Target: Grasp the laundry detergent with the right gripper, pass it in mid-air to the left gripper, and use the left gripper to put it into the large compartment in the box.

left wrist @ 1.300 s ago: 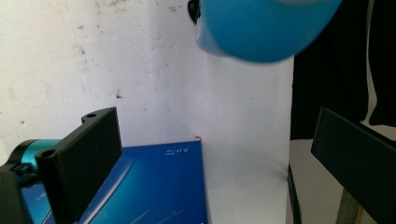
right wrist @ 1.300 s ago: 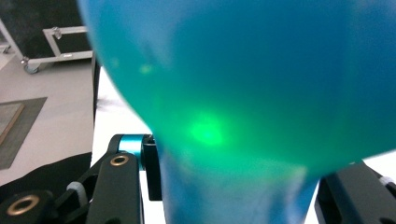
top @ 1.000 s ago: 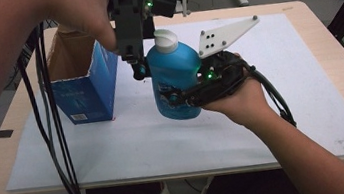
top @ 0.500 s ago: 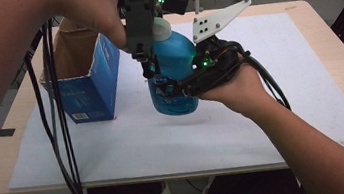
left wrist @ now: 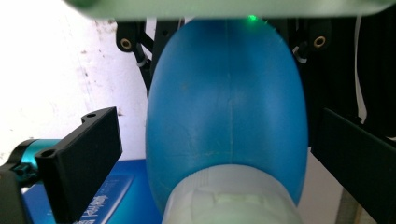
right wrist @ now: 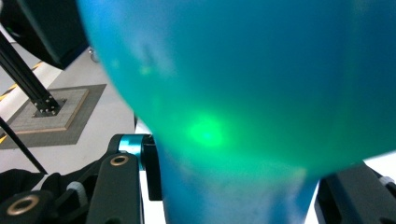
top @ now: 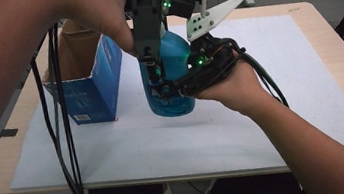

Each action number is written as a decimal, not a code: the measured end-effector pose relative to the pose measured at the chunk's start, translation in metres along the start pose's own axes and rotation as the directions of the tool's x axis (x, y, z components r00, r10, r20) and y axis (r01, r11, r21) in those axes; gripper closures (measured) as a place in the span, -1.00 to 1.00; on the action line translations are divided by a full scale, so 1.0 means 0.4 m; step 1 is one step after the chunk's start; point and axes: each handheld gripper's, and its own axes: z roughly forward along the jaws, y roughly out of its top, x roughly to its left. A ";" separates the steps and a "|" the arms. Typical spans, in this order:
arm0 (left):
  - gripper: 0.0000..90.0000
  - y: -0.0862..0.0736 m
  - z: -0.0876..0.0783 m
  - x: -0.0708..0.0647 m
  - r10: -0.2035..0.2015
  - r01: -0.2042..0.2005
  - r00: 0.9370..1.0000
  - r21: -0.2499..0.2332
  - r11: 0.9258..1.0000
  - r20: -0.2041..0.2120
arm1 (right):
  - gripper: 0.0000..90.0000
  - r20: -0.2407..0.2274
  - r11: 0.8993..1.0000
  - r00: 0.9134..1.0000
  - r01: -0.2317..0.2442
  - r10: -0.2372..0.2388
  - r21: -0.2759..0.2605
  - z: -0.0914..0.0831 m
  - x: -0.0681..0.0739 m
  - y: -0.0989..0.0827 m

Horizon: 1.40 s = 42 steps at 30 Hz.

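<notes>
The blue plastic bottle (top: 171, 84) stands upright on the white sheet (top: 275, 129) that covers the table (top: 340, 49), just beside an open blue carton (top: 90, 85) on its left in the high view. Its body is smooth, rounded and bulging, narrowing toward a white cap (left wrist: 233, 200) at the top. It looks like a rigid moulded container, glossy enough to be slippery, and if it is full it will likely be fairly heavy and top-steady only while kept upright. The broad belly gives flat jaws little purchase; the narrower neck under the cap or the waist lower down seems the safer place to hold.

The right gripper (top: 168, 85) comes in from the side and is clamped across the lower body of the bottle, its black jaws on either flank in the right gripper view. The left gripper (top: 151, 62) hangs down from above at the bottle's shoulder; in the left gripper view its jaws stand wide on both sides of the cap without pressing on it, so it is released.

A side grip alone may let the bottle swivel, so support near the neck would help.
</notes>
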 end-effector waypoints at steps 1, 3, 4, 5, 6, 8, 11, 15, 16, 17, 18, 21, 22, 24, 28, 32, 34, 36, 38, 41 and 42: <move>-0.96 0.000 0.000 0.001 0.001 -0.001 1.000 0.005 1.000 0.001 | 0.03 0.004 1.000 1.000 0.008 -0.008 -0.006 -0.001 -0.002 0.000; -0.96 0.001 0.003 0.004 -0.007 0.007 1.000 0.008 1.000 0.002 | 0.03 0.005 1.000 1.000 0.009 -0.009 -0.004 -0.002 -0.002 0.000; -0.96 0.002 0.003 0.005 -0.008 0.008 1.000 0.008 1.000 0.003 | 0.03 0.007 1.000 1.000 0.014 -0.014 -0.002 -0.003 -0.004 -0.001; -0.96 0.003 0.004 0.005 -0.011 0.011 1.000 0.008 1.000 0.004 | 0.03 0.007 1.000 1.000 0.014 -0.014 -0.002 -0.003 -0.004 -0.001; -0.96 0.004 0.005 0.007 -0.010 0.010 1.000 0.011 1.000 0.007 | 0.03 0.007 1.000 1.000 0.014 -0.014 -0.002 -0.004 -0.005 -0.001; -0.96 0.006 0.006 0.008 -0.017 0.017 1.000 0.013 1.000 0.008 | 0.03 0.005 1.000 1.000 0.017 -0.017 -0.003 -0.004 -0.005 -0.001; -0.95 0.009 0.008 0.012 -0.031 0.031 0.999 0.013 0.999 0.019 | 0.03 0.002 1.000 1.000 0.017 -0.017 -0.002 -0.004 -0.005 -0.001; -0.83 0.014 0.005 0.012 -0.043 0.042 0.999 0.020 0.999 0.033 | 0.03 -0.001 1.000 1.000 0.018 -0.018 -0.004 -0.005 -0.006 -0.002; -0.81 0.014 0.005 0.012 -0.047 0.047 0.998 0.016 0.999 0.035 | 0.03 0.000 1.000 1.000 0.020 -0.020 -0.005 -0.006 -0.006 -0.001; -0.81 0.014 0.005 0.011 -0.048 0.048 0.998 0.016 0.999 0.034 | 0.03 0.000 1.000 1.000 0.021 -0.021 -0.005 -0.006 -0.005 -0.001; -0.81 0.015 0.005 0.011 -0.050 0.049 0.998 0.017 0.999 0.033 | 0.03 -0.002 1.000 1.000 0.022 -0.022 -0.005 -0.006 -0.005 -0.001; -0.81 0.015 0.005 0.012 -0.050 0.050 0.998 0.016 0.999 0.031 | 0.03 0.001 1.000 1.000 0.025 -0.025 -0.003 -0.005 -0.004 -0.001; -0.81 0.015 0.005 0.012 -0.051 0.051 0.998 0.016 0.999 0.031 | 0.03 0.002 1.000 1.000 0.025 -0.025 -0.003 -0.005 -0.004 -0.001; -0.81 0.015 0.004 0.011 -0.053 0.052 0.998 0.017 0.998 0.029 | 0.03 0.002 1.000 1.000 0.026 -0.026 -0.002 -0.005 -0.004 -0.002; -0.74 0.016 0.003 0.009 -0.053 0.053 0.998 0.019 0.998 0.030 | 0.03 0.004 1.000 1.000 0.025 -0.025 -0.004 -0.006 -0.004 -0.002; -0.68 0.018 0.002 0.007 -0.052 0.051 0.998 0.026 0.998 0.027 | 0.03 0.006 1.000 1.000 0.024 -0.024 -0.008 -0.008 -0.004 -0.001; -0.62 0.019 0.001 0.006 -0.052 0.052 0.998 0.025 0.998 0.027 | 0.03 0.006 1.000 1.000 0.024 -0.024 -0.009 -0.009 -0.003 -0.001; -0.62 0.019 0.001 0.005 -0.052 0.052 0.998 0.025 0.998 0.025 | 0.03 0.006 1.000 1.000 0.026 -0.026 -0.008 -0.010 -0.002 -0.001; -0.62 0.020 0.001 0.005 -0.050 0.049 0.998 0.026 0.998 0.023 | 0.03 0.008 1.000 1.000 0.026 -0.026 -0.008 -0.011 -0.002 0.000; -0.59 0.020 0.000 0.006 -0.053 0.052 0.998 0.026 0.998 0.023 | 0.03 0.008 1.000 1.000 0.027 -0.026 -0.009 -0.011 -0.002 0.000; -0.57 0.020 0.000 0.006 -0.054 0.053 0.998 0.025 0.998 0.024 | 0.03 0.006 1.000 1.000 0.026 -0.026 -0.010 -0.012 -0.001 0.000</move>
